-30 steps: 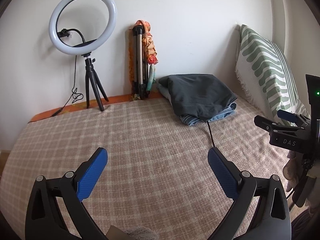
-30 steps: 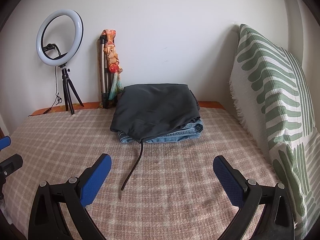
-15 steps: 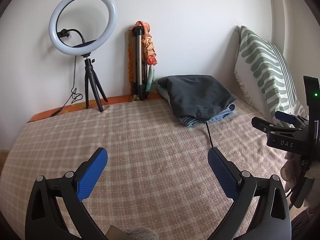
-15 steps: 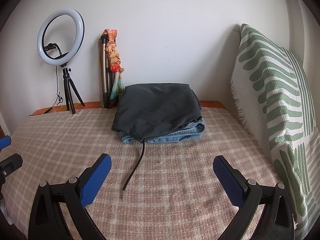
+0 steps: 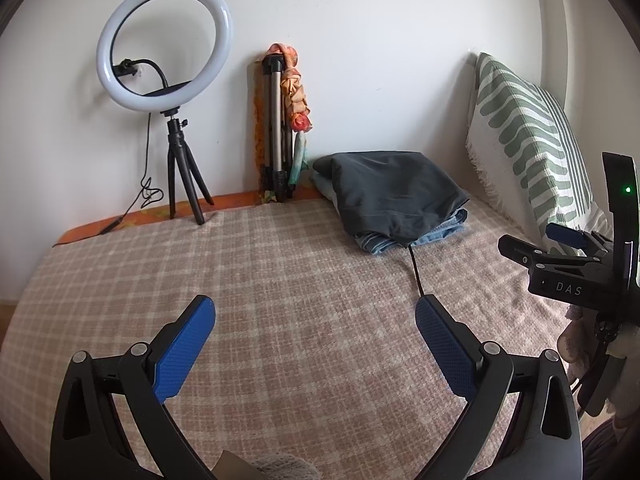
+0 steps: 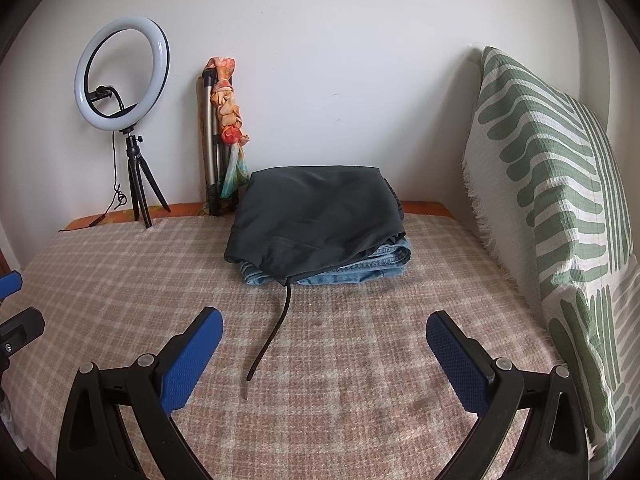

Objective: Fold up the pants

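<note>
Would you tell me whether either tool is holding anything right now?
Nothing is held: left tool and right tool are both open above the blanket.

The bed [image 6: 360,380] wears a pink and cream checked blanket. Near its far edge lies a folded pile: dark grey pants [image 6: 316,216] on top of blue jeans [image 6: 360,270], a black cord [image 6: 272,332] trailing forward. A ring light [image 6: 122,74] stands at the far left corner, a pillow [image 6: 560,208] along the right edge

Left gripper [image 5: 315,322] & right gripper [image 6: 324,334]: black frames, blue textured pads, silver screws behind jaws, "DAS" marking.
</note>
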`<control>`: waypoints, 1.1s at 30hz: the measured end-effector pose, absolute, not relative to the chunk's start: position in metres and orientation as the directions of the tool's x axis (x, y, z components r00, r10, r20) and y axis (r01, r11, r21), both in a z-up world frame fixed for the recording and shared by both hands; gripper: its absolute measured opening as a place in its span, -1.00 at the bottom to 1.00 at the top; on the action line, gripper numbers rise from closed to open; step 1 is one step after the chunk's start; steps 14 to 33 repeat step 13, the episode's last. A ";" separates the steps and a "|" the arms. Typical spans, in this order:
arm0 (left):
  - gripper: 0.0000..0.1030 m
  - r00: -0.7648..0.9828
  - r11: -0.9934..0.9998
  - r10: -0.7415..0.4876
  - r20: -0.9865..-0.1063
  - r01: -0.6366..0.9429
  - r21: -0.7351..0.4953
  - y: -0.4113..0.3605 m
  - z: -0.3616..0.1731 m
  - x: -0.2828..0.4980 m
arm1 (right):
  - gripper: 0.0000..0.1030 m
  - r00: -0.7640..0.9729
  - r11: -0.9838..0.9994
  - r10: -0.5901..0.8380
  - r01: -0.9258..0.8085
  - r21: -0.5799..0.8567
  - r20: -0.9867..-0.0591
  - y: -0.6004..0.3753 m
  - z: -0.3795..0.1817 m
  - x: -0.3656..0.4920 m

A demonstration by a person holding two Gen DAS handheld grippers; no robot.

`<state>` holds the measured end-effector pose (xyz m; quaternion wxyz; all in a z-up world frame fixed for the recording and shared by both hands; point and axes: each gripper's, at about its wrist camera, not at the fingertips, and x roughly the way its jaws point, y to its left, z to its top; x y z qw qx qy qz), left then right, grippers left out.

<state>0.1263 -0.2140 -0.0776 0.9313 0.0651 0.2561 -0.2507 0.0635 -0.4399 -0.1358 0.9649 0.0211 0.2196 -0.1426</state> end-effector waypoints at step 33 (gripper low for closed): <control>0.95 0.752 0.861 -0.445 -0.486 0.509 0.000 -0.212 -0.078 0.124 | 1.00 0.863 0.957 -0.271 0.287 -0.026 -0.426 -0.437 -0.135 0.064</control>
